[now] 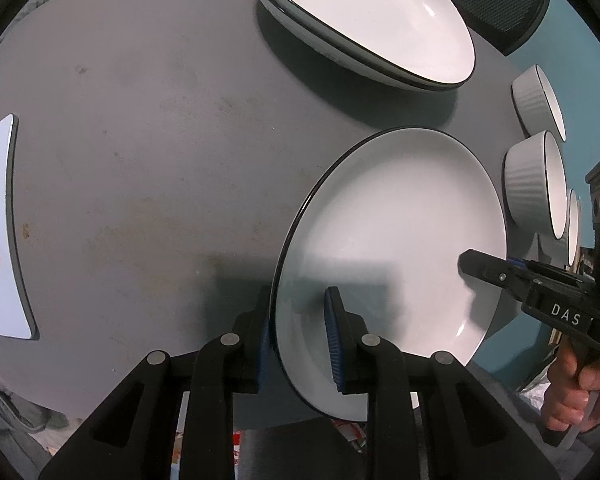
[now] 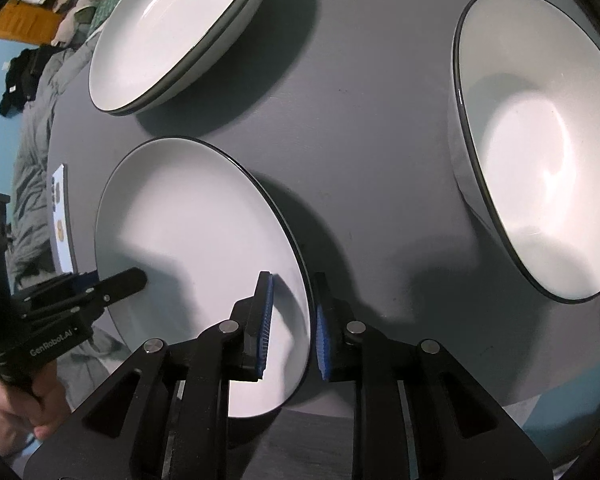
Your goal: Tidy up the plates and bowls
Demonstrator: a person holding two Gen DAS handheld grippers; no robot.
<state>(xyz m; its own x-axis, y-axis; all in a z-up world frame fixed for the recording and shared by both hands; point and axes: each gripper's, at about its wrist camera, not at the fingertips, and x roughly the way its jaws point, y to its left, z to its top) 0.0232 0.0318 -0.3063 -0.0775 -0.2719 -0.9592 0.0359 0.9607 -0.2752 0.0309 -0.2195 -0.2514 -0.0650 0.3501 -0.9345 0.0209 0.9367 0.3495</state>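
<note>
One loose plate (image 1: 392,240), white with dark rim, held at opposite edges: left gripper (image 1: 300,336) clamped on its rim, right gripper (image 2: 290,328) straddling the far rim, grip uncertain. Plate stack (image 1: 364,24) ahead of both; lift and transfer judged next

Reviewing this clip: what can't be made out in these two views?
- Stacked plates: count unclear in both views; only rims show.
- Ribbed bowls, left wrist view: squeezed at the right edge, number uncertain.
- Card, left wrist view: cut off by the edge, pictures too small.
- Single plate underside: hidden, so whether it is lifted is unclear.
</note>
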